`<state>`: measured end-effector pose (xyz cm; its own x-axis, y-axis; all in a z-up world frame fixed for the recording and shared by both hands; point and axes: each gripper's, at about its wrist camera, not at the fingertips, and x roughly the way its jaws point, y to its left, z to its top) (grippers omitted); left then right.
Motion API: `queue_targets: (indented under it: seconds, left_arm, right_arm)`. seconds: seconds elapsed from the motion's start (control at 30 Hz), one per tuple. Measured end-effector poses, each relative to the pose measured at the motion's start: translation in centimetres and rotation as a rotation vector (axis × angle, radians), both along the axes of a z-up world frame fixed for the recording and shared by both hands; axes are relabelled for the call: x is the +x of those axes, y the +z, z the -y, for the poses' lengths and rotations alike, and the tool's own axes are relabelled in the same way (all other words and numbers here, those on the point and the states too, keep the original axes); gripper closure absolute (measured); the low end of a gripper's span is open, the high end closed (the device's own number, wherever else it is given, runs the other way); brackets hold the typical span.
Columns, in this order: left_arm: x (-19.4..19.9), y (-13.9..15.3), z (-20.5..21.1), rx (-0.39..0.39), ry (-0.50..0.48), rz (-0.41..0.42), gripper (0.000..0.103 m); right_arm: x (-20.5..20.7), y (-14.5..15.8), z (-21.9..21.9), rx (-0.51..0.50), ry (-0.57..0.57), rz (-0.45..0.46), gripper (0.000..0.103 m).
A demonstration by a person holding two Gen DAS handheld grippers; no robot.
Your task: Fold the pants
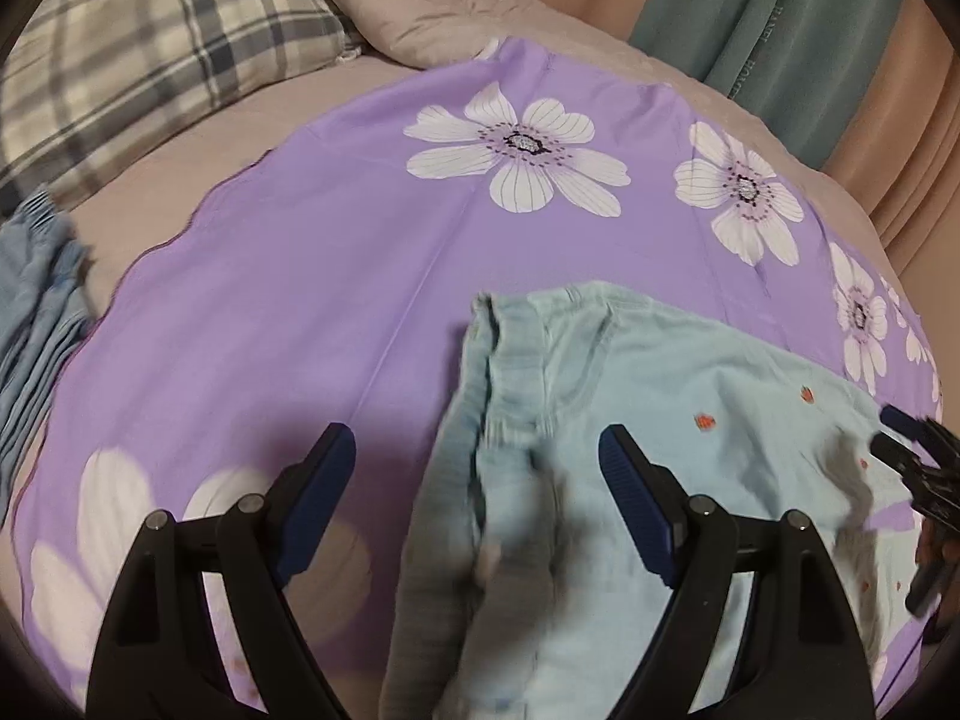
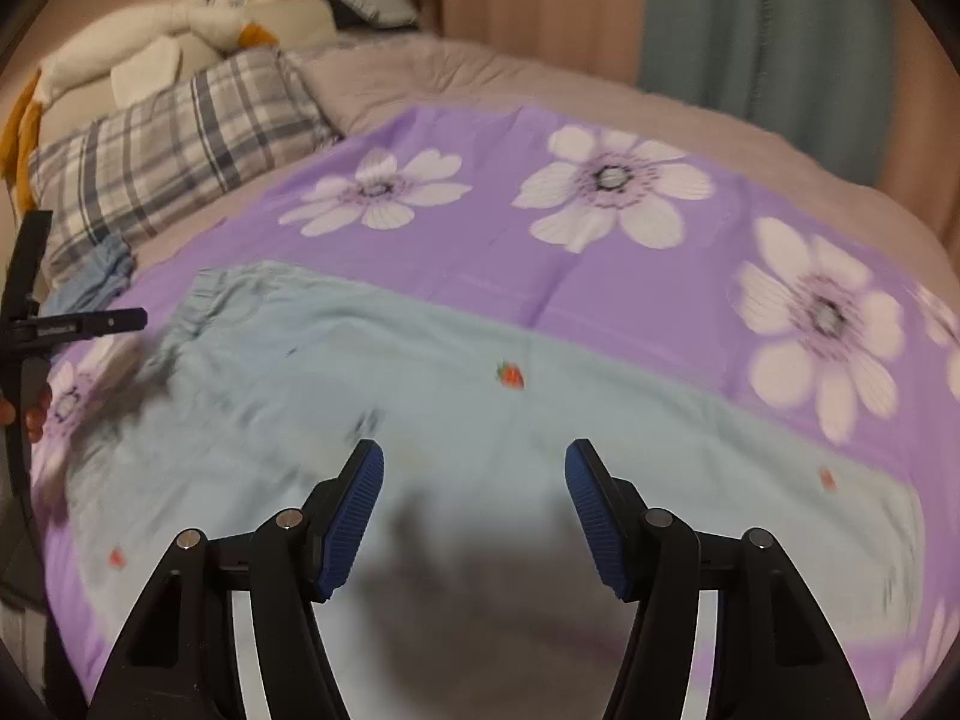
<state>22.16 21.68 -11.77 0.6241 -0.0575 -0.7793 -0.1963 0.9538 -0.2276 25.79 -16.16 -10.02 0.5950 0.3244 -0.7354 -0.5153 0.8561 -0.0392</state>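
Light blue pants point(image 1: 630, 396) with small red strawberry prints lie on a purple flowered sheet point(image 1: 336, 276). In the left wrist view their gathered waistband end is bunched up between the fingers of my open, empty left gripper point(image 1: 477, 450). In the right wrist view the pants point(image 2: 432, 396) spread flat across the sheet point(image 2: 600, 276), waistband at the left. My right gripper point(image 2: 474, 462) is open and empty just above the middle of the pants. The right gripper shows at the right edge of the left wrist view point(image 1: 918, 450), the left gripper at the left edge of the right wrist view point(image 2: 54, 324).
A plaid pillow point(image 1: 138, 54) and a beige pillow point(image 1: 420, 6) lie at the head of the bed. Another blue garment point(image 1: 36, 324) lies at the sheet's left edge. A teal curtain point(image 1: 774, 42) hangs behind the bed. Stuffed toys point(image 2: 198, 18) sit at the far left.
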Motion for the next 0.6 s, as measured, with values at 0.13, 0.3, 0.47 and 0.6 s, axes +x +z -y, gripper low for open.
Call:
queue_targets:
  seconds: [0.13,0.3,0.47,0.6]
  left_arm:
    - [2.7,-0.7,0.5,0.024,-0.063,-0.028,0.020]
    - [5.2,-2.0,0.7,0.025,-0.144,-0.055,0.021]
    - [6.6,-3.3,-0.3,-0.073,-0.158,-0.087,0.058]
    - [5.9,-3.2,-0.1,-0.077,-0.158,-0.064,0.069]
  right_arm:
    - [3.7,-1.5,-3.2,-0.175,0.050,0.032,0.041]
    - [6.9,-3.5,-6.1,-0.309,0.163,-0.008,0.041]
    - [10.2,-5.7,-6.9,-0.347,0.194,-0.140,0.041]
    - [10.2,-5.9,-6.1,-0.266,0.165,-0.171,0.042]
